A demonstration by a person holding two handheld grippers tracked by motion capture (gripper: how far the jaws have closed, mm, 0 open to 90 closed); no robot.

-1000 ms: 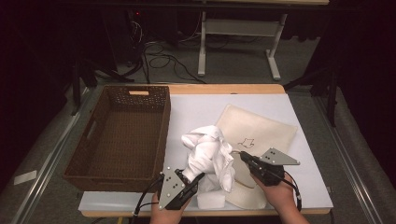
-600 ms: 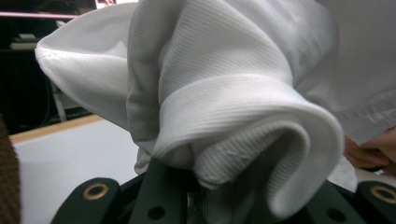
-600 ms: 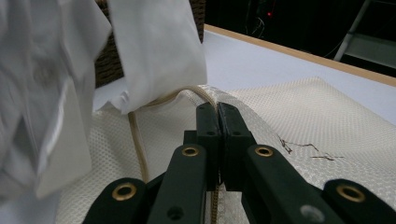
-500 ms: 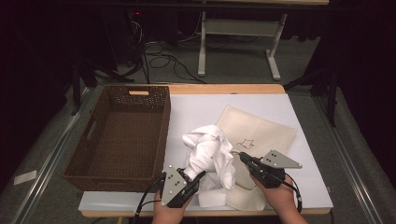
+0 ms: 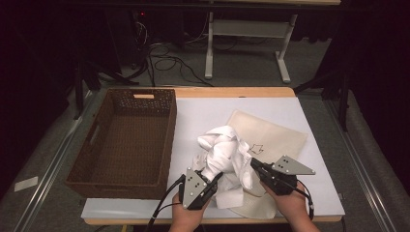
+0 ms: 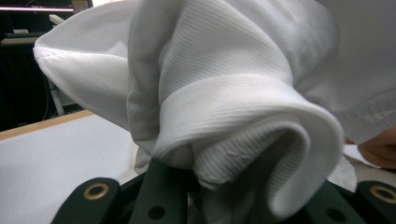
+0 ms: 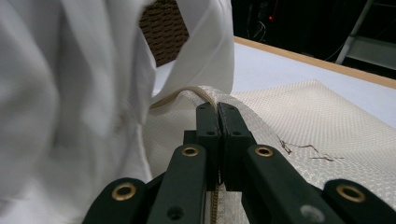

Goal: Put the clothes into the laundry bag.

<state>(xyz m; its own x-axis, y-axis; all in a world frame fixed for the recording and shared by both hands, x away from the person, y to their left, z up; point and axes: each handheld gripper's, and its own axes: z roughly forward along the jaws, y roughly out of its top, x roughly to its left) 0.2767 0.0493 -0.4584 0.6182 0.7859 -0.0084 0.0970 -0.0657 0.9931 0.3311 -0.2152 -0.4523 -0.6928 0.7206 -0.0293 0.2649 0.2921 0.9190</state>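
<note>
With the left hand-held gripper [image 5: 211,182] clamping the crumpled white ribbed cloth [image 5: 225,154] and the right hand-held gripper [image 5: 255,165] pinching the cream woven mat's [image 5: 275,137] edge at lower centre, lift slowly, keeping both separate.

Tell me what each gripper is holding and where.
Left gripper: crumpled white knit garment, by a bunched fold. Right gripper: flat cream woven cloth, by its folded edge.

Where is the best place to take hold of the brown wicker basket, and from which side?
Probably the long wall of the basket nearest the cloths, taken from above: the basket is open-topped and the rim is thin and exposed. The cut-out handle in the far end wall is an alternative.
</note>
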